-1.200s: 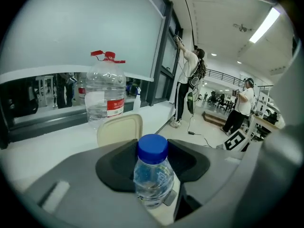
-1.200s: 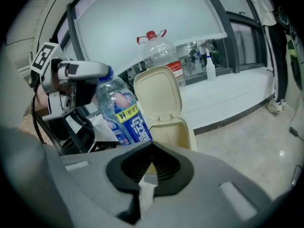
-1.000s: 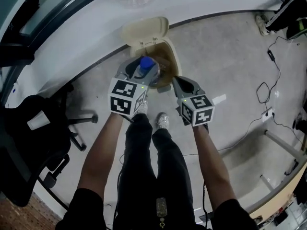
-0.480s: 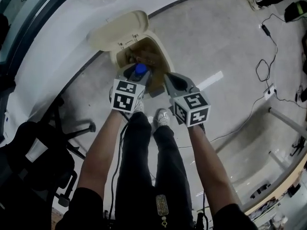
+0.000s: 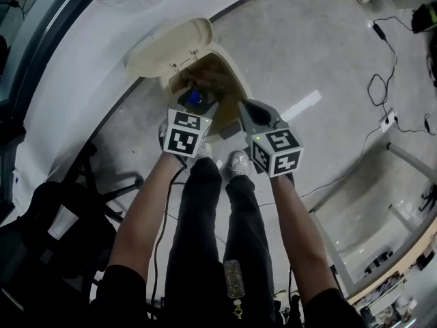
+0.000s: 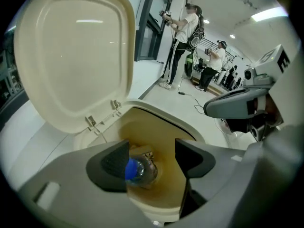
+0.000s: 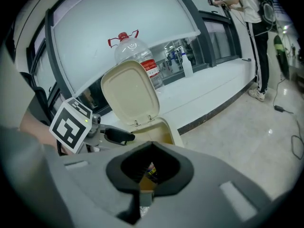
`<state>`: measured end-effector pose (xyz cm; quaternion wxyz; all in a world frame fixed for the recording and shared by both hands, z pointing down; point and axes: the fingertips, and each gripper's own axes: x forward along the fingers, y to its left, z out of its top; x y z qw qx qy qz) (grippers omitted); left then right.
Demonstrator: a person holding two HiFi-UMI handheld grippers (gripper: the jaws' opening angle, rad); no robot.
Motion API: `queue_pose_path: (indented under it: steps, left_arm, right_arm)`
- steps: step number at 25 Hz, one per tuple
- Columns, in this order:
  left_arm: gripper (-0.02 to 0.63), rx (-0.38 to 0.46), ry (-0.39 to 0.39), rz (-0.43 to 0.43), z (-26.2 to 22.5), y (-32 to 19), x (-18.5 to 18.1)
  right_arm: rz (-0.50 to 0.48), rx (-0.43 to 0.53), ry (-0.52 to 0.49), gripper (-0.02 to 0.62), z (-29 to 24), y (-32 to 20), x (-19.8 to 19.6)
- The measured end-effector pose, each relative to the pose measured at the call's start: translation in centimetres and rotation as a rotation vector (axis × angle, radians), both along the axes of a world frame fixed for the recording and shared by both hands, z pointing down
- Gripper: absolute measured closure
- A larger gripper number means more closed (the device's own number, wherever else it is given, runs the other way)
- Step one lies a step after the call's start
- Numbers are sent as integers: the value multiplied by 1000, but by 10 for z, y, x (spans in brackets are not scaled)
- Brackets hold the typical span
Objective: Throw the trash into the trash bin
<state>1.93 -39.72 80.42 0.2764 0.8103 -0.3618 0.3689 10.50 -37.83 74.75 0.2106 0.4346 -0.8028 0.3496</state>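
Grey floor [image 5: 328,60] across most of head view; white ledge [image 5: 82,53] curving along the top left. Black office chair [image 5: 61,224] at lower left. Person's legs in black trousers [image 5: 205,238] down the middle, light shoes [image 5: 239,162] just short of the bin.

Cream trash bin [image 5: 237,82] on the floor against the ledge, its lid [image 5: 167,46] flipped up and back, mouth fully exposed, brownish inside. Large clear water jug [image 7: 135,56] with a red label and red handle on the ledge behind the lid.

Left gripper [image 5: 198,104] right over the bin mouth, pointing down into it, jaws opening and spread wide. Clear plastic bottle with blue cap [image 6: 137,171] seen between the pads but lower, down inside the bin; neither pad pressing on it, so released.

Right gripper [image 5: 246,111] beside the left one, at the bin's near edge, jaws clenched on a small brown packet [image 7: 146,180] with yellow-black print. Packet outside the bin, above its rim.

Thin black cables [image 5: 382,94] on the floor at right. People [image 6: 183,42] standing far back in left gripper view.
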Motion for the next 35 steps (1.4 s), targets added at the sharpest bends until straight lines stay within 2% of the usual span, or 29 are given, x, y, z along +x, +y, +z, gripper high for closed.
queue_pose_path:
  steps: [1, 2, 6, 8, 15, 22, 25, 30, 35]
  left_arm:
    - [292, 10, 4, -13, -6, -4, -4]
    - [328, 22, 6, -27, -12, -7, -9]
    - [549, 85, -3, -96, -36, -20, -38]
    - [586, 99, -7, -118, -45, -24, -53]
    - [598, 115, -5, -195, -73, -37, -107]
    - [600, 210, -24, -286, -133, -76, -170]
    - [600, 247, 13, -264, -165, -95, -170]
    - [600, 275, 86, -160, -206, -117, -147]
    - [600, 194, 119, -109, -206, -127, -128]
  right_arm:
    - [-3, 4, 1, 593, -3, -2, -2]
    - [-7, 7, 4, 594, -6, -5, -4]
    - [-20, 26, 11, 594, -21, -17, -12]
    - [-25, 41, 14, 592, -30, -25, -19]
    - [-48, 109, 14, 593, -68, -56, -48]
    - [-28, 237, -9, 592, -140, -106, -70]
    - [-35, 272, -12, 592, -162, -122, -82]
    - [-66, 292, 10, 593, -177, -146, -104]
    - [-118, 268, 78, 593, -168, -164, -122]
